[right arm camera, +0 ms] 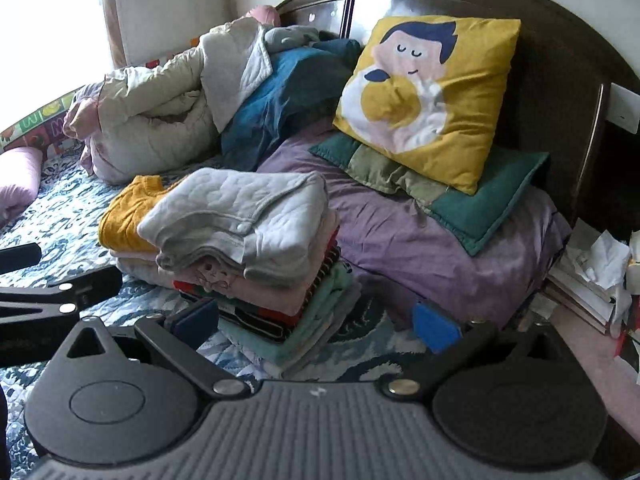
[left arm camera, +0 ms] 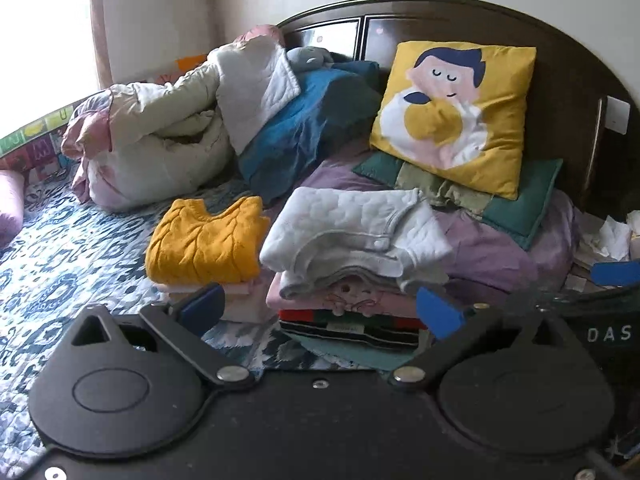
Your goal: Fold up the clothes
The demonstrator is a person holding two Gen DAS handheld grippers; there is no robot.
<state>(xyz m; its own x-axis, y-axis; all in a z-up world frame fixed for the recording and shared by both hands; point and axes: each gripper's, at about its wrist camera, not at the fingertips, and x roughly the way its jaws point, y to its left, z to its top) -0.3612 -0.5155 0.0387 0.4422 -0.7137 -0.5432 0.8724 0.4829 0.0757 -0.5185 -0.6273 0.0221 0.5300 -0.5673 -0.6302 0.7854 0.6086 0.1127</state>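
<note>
Folded clothes stand in 2 stacks on the blue-and-white patterned quilt, toward the head of the bed. Right-hand stack: a pale quilted garment on top, then a pink printed piece, a red-and-dark striped piece and teal items at the base. Left-hand stack: a mustard cable-knit sweater over pale pink folded pieces. The 2 stacks sit just beside each other.

Left gripper: jaws spread wide, blue pads empty, positioned in front of the stacks without contact. Right gripper: jaws likewise spread, holding nothing, close to the base of the taller stack.

Behind the stacks: a lilac sheet, a green patchwork cushion, a yellow cartoon-print pillow leaning on the dark wooden headboard, and a bunched cream duvet with teal bedding.
</note>
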